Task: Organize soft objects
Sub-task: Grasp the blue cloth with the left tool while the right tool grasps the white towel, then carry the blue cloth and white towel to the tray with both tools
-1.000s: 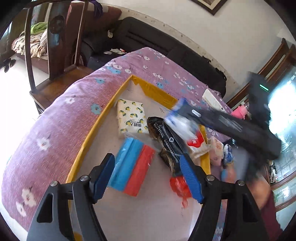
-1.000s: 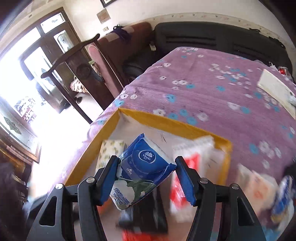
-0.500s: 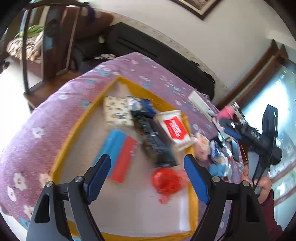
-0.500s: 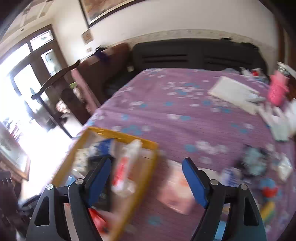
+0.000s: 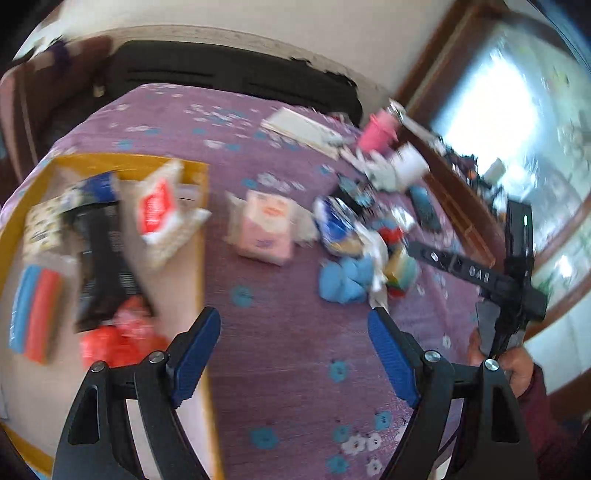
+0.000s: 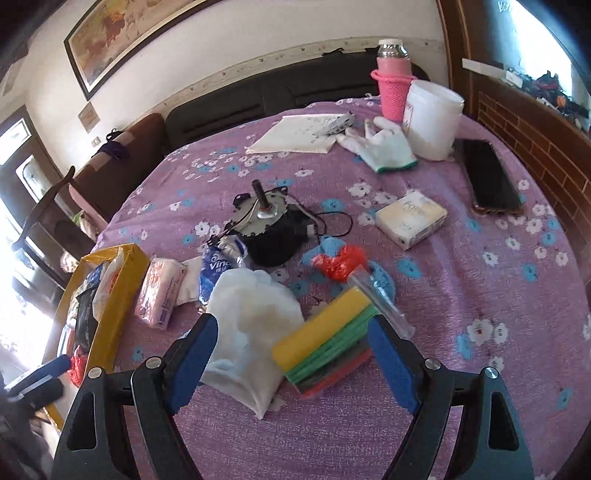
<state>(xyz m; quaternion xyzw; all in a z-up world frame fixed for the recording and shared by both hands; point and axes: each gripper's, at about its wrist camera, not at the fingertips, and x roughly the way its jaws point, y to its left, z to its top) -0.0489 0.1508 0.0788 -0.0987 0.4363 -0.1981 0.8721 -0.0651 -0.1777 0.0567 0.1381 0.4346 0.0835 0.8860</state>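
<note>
Soft packets are lying in two groups on a table covered with a purple flowered cloth (image 6: 461, 295). One group is sitting inside the yellow-rimmed tray (image 5: 201, 236) at the left: a red-and-white tissue pack (image 5: 157, 210), a black pouch (image 5: 101, 254), a blue-and-red pack (image 5: 33, 314), a red plastic bag (image 5: 110, 339) and a yellow-patterned tissue pack (image 5: 42, 225). The other group is lying loose on the cloth right of the tray: a pink tissue pack (image 6: 160, 295), a blue Vinda pack (image 6: 214, 269), a white plastic bag (image 6: 251, 325), a stack of yellow, green and red sponges (image 6: 325, 347), a cream tissue pack (image 6: 410, 218) and a white work glove (image 6: 384, 144).

The left gripper (image 5: 293, 352) is hovering over bare cloth just right of the tray edge; its jaws are standing wide and holding nothing. The right gripper (image 6: 291, 360) is hovering over the white plastic bag and the sponge stack; its jaws have just been opening, are standing wide, and are gripping neither item.

A small electric motor (image 6: 266, 225), a dark phone (image 6: 491, 177), a white tub (image 6: 432, 118), a pink-sleeved bottle (image 6: 393, 85) and a paper pad (image 6: 299, 133) are sharing the cloth. A dark sofa (image 6: 258, 96) is running along the far wall, under a framed picture (image 6: 122, 33). Bright windows are showing at both sides.
</note>
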